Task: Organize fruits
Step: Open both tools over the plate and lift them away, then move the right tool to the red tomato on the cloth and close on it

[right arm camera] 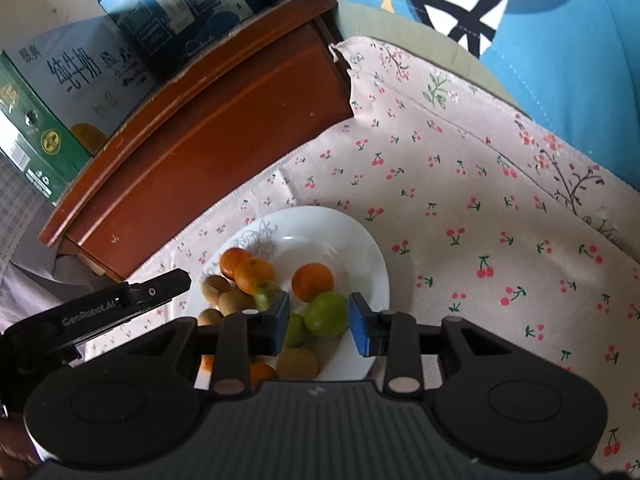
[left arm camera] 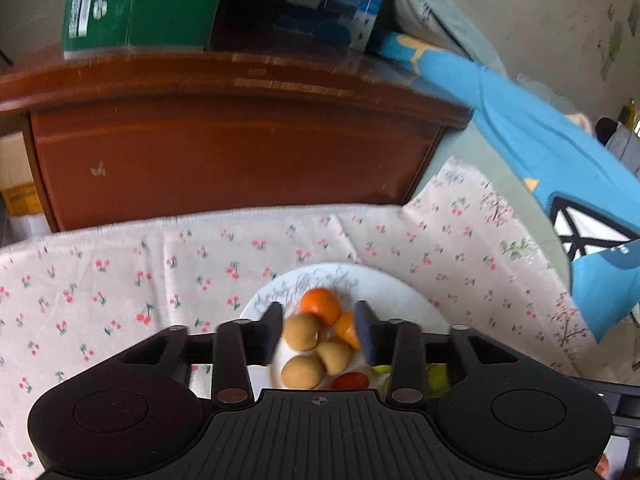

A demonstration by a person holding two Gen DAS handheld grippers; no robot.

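Both tongs, left and right, hang spread and empty above the fruit-filled white plate.

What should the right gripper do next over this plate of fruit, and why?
Probably ease the right gripper down a little onto the green fruit and close. Its jaws stand open with that fruit between them on the white plate, pads apparently not pressing it.
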